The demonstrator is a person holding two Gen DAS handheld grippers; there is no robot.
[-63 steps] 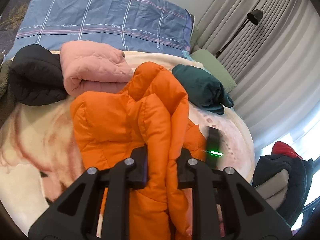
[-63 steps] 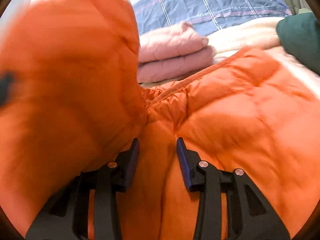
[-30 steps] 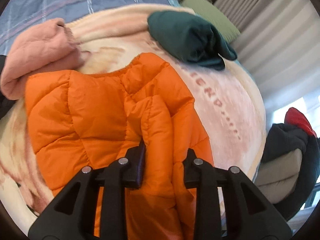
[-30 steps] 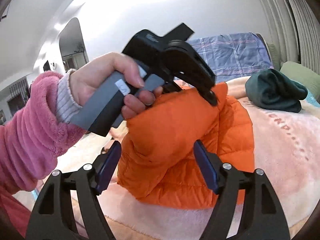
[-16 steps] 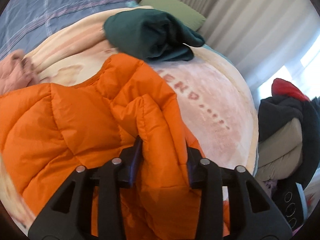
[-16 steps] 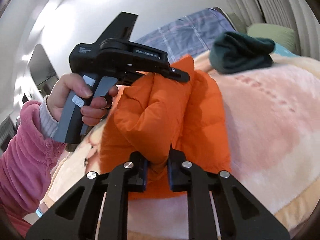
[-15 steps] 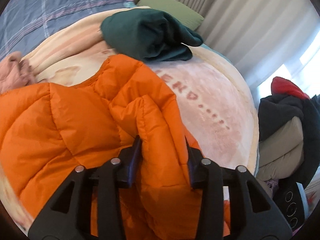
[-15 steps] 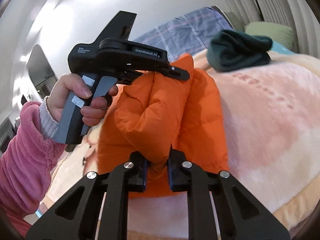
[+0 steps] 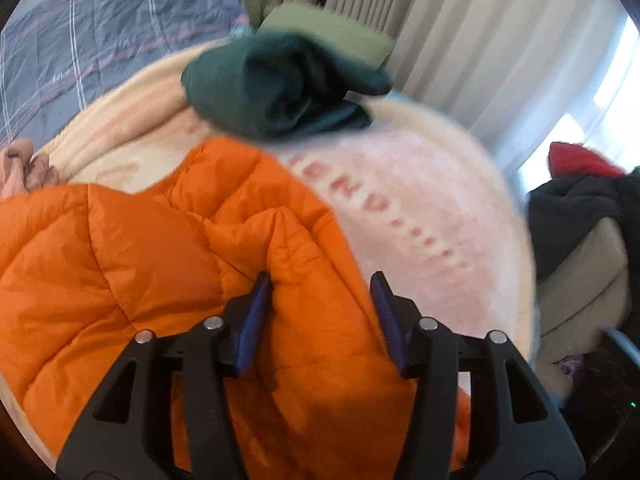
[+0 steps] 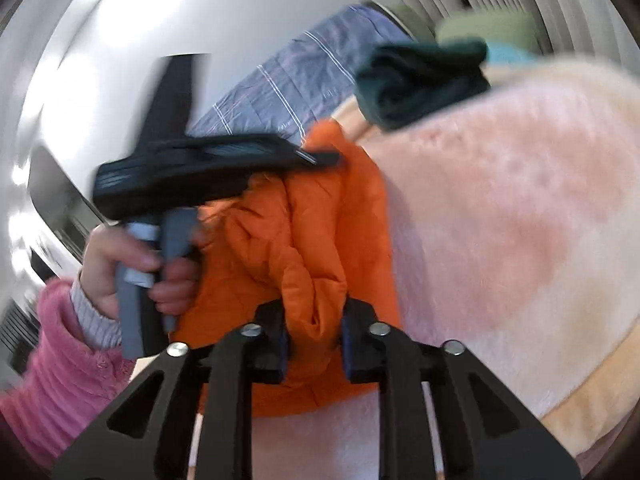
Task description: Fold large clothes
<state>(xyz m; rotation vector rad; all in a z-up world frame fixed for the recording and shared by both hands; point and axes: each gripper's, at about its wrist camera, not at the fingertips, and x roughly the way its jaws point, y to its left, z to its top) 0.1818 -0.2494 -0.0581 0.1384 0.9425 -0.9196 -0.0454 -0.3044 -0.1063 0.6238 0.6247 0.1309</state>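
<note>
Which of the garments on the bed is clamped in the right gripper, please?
The orange puffer jacket: a fold of it is pinched in the right gripper. The dark green garment lies apart near the pillows, untouched.

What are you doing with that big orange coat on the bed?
A person is folding the puffy orange jacket on the pink blanket, with a gripper in each hand. The right gripper is pinching a bunched fold of the jacket. The left gripper has just been opening, and a ridge of the jacket sits between its jaws. A dark green garment lies bundled further up the bed.
</note>
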